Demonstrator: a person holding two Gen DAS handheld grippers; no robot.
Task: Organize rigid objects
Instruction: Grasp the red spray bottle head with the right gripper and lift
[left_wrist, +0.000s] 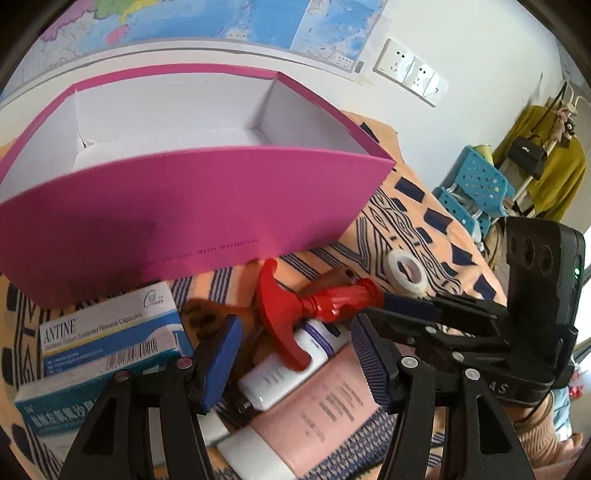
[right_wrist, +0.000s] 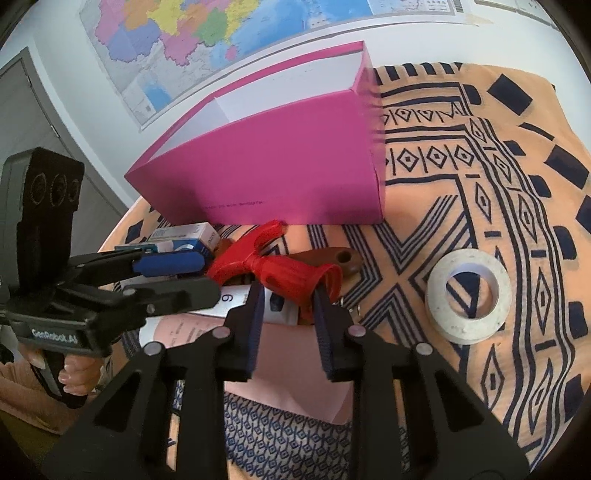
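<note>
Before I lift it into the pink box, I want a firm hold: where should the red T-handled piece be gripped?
Grip the red piece on its ribbed neck, between the T-handle and the flared end, coming from the near side across its length. The right gripper already brackets that neck; the T-bar lies over a white bottle.

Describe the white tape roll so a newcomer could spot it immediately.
Start at the big pink box on the patterned orange cloth. In front of it, right of the cluttered pile with the red spray head, the tape roll lies flat and alone: a white ring with an open centre.
</note>
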